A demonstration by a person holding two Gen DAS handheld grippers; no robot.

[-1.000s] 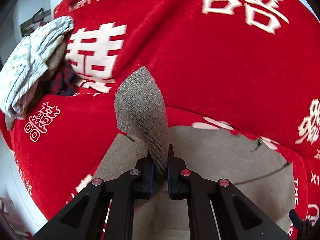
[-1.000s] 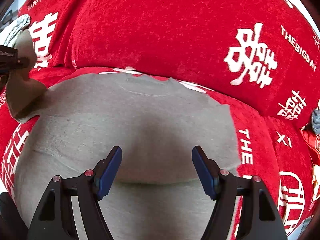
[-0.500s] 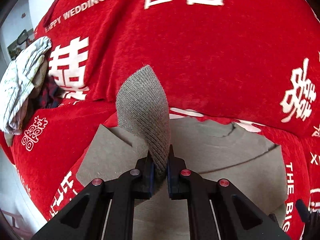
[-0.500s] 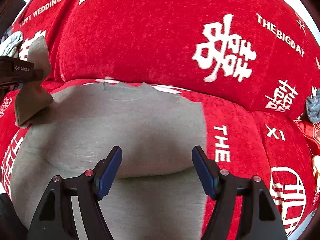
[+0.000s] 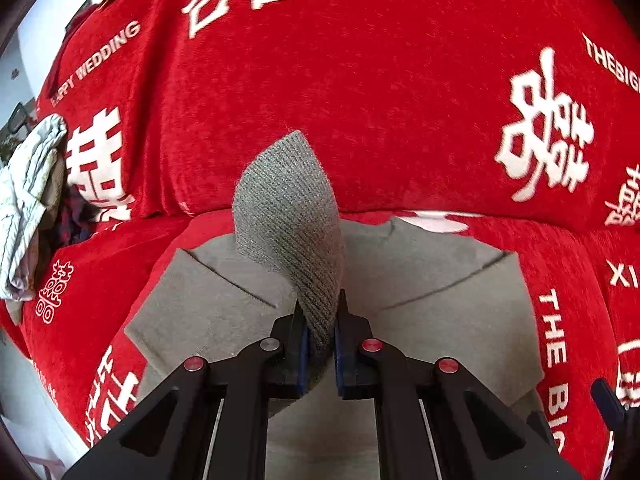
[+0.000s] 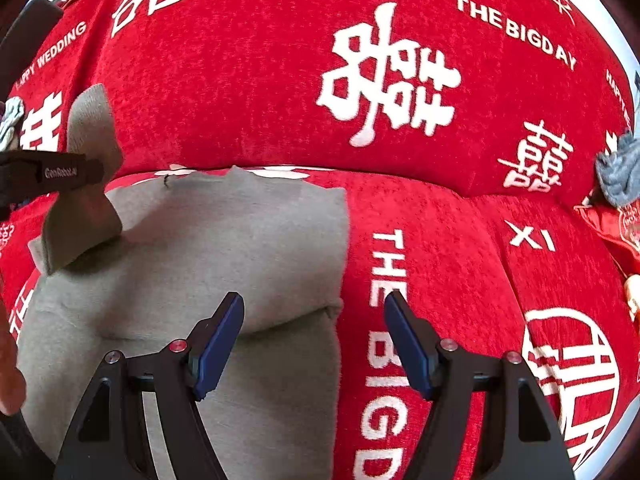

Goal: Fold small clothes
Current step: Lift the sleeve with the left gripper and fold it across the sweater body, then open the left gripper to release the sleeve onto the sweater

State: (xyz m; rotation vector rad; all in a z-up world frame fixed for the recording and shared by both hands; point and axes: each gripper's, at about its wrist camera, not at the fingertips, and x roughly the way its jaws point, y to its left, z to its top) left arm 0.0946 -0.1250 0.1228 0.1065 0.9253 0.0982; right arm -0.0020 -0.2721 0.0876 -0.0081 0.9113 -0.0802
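Open red sofa cover (image 6: 460, 264) lies right of the grey sweater (image 6: 240, 240). Clothes pile (image 5: 28, 200) crowds the left end; blue cloth (image 6: 618, 176) blocks far right.

Ribbed grey knit sweater (image 5: 288, 216), fuzzy red cover (image 5: 380, 100)

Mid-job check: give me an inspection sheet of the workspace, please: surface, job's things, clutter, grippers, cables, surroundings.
Surface: red sofa cover with white characters and lettering.
Job's things: grey knit garment spread flat on the seat; its ribbed sleeve cuff is lifted.
Clutter: pale patterned cloth heap at the left; blue-grey cloth at the right.
Grippers: left hand-held gripper shut on the cuff; right hand-held gripper open above the garment's right edge, holding nothing.
Cables: nothing seen.
Surroundings: pale wall behind the sofa.
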